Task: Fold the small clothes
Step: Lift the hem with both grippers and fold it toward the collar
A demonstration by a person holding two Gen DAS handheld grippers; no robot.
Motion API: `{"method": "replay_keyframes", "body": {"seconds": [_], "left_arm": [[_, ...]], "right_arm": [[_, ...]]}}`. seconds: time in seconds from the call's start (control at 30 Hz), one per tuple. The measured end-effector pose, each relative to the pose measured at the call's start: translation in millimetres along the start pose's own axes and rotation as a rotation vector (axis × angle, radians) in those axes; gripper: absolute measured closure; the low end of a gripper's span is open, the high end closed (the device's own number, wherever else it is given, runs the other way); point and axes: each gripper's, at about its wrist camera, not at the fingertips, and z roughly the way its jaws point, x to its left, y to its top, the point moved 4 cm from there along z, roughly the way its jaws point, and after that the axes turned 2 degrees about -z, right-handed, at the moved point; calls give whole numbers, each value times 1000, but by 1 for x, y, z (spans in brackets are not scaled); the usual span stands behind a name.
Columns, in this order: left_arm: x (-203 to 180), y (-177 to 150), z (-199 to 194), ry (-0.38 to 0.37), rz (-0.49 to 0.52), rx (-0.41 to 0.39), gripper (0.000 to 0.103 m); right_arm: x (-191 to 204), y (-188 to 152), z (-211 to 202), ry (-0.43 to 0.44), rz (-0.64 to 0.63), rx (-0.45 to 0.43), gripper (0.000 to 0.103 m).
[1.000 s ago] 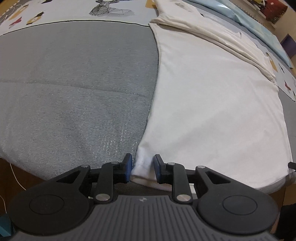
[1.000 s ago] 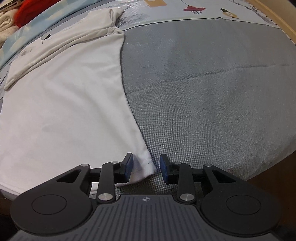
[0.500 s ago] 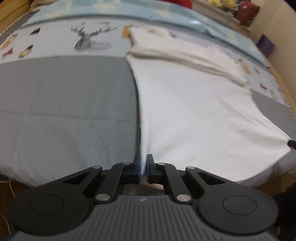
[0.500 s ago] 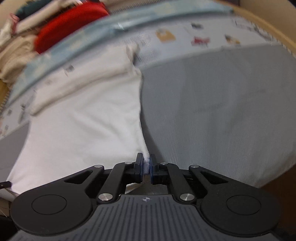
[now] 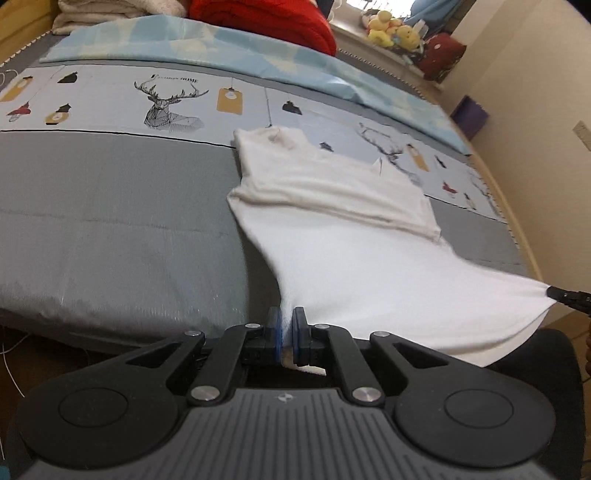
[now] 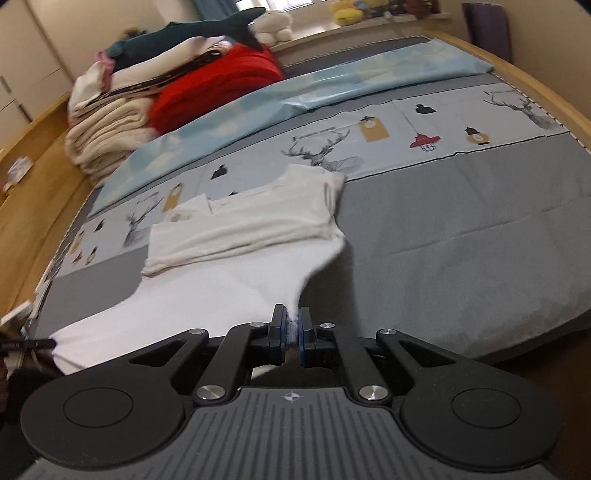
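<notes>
A white shirt (image 5: 354, 266) lies on the grey bedspread with its sleeves folded across the far part. My left gripper (image 5: 286, 325) is shut on the shirt's near left hem corner and holds it lifted off the bed. My right gripper (image 6: 291, 326) is shut on the near right hem corner of the same shirt (image 6: 236, 280), also lifted. The hem hangs stretched between the two grippers. The right gripper's tip shows at the right edge of the left wrist view (image 5: 565, 295).
The bed has a grey panel (image 5: 110, 229) and a deer-print band (image 5: 166, 103). A red blanket (image 6: 218, 85), stacked cream blankets (image 6: 107, 136) and a light blue sheet (image 6: 332, 88) lie at the far end. Plush toys (image 5: 391, 27) sit on the sill. A wooden bed frame (image 6: 40, 192) runs along the left.
Both grippers closed on the shirt's near hem corners, then lifted them up off the bed. The near half of the shirt now rises from the bedspread.
</notes>
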Motion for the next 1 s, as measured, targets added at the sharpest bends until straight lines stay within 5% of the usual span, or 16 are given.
{"method": "replay_keyframes", "body": {"seconds": [0.27,0.47,0.6,0.67,0.83,0.9,1.0], "left_arm": [[-10,45,39,9,60,-21,98],[-9,164,102,57,-20,-94,96],[7,219,131,124,-169,-148,77],[4,218,139,97,-170,-168,77],[4,190,184,84,-47,-143,77],[18,180,206,82,-66,-140,77],[43,169,234,109,-175,-60,77]], "right_arm": [[-14,5,27,-8,78,33,98],[-21,84,91,-39,95,-20,98],[-50,149,136,-130,255,-185,92],[-59,155,157,-207,261,-182,74],[-77,106,206,-222,232,-126,74],[-85,87,234,-265,249,56,75],[-82,97,235,-245,228,-29,75]]}}
